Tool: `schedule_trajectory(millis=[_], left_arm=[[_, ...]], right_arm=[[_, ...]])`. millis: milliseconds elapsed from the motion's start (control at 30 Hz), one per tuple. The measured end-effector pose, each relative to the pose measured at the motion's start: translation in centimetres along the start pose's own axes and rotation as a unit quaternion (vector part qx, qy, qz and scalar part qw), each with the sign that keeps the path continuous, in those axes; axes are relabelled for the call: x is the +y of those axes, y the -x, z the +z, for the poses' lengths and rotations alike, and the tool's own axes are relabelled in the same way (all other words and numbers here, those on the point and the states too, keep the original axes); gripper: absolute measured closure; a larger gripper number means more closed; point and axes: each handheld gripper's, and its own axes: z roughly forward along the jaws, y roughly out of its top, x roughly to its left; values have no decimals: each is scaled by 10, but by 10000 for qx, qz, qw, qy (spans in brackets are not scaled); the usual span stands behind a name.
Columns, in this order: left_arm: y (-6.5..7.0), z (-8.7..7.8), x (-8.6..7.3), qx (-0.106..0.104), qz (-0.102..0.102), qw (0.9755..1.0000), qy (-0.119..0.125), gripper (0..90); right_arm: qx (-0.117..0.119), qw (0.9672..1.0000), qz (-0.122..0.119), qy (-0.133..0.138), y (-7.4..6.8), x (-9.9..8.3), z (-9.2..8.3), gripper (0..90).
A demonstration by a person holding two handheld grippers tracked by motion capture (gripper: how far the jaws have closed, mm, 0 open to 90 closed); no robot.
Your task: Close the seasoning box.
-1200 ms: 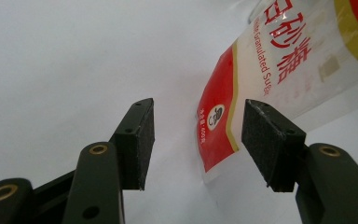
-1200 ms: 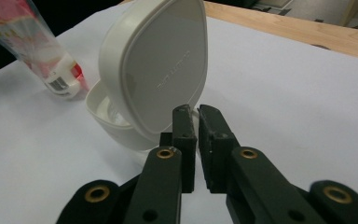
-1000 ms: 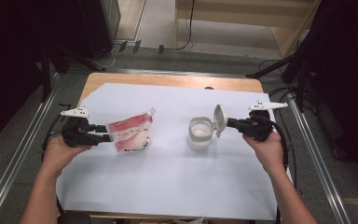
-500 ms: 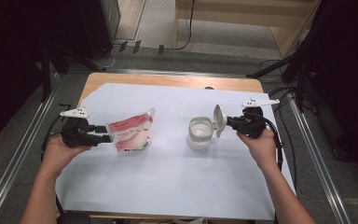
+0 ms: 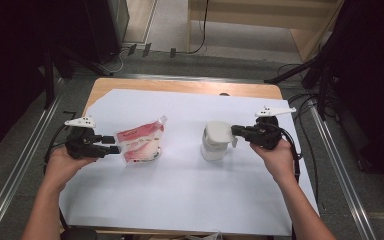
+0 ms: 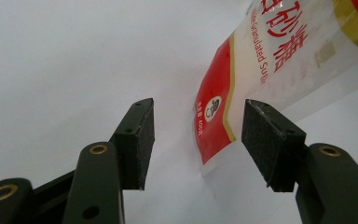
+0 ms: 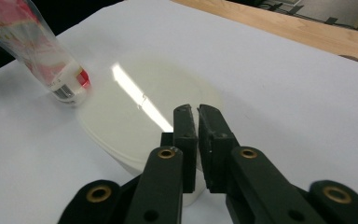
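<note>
Now that the lid (image 5: 219,131), upright a second ago, lies flat over the white container (image 5: 213,149) at centre-right, the right gripper (image 7: 196,122), jaws just parting and nearly shut, seems done closing it, while the left gripper (image 6: 196,135) gapes around the sugar pouch (image 5: 140,145) edge, ungripped.

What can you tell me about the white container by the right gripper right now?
The white container is a small, squat tub of glossy, milky plastic with rounded corners. It stands upright on the white sheet, right of the sugar pouch and apart from it. Its hinged lid lies down flat over the top, catching a streak of light. The right gripper, jaws nearly together, sits over the lid's near edge; whether it touches the lid I cannot tell.
</note>
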Motion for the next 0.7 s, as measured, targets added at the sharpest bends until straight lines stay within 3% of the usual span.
schedule_trajectory(millis=[200,333,700], left_arm=[[0,0,0,5,2,10000,-10,454],[-1,1,-1,-33,18,10000,-50,454],[0,0,-1,-1,-14,10000,-39,454]], right_arm=[[-107,9998,-175,-11,-1,0,-1,764],[-100,9997,-214,44,-1,0,-4,656],[-185,9995,-158,185,8,-9,-18,538]])
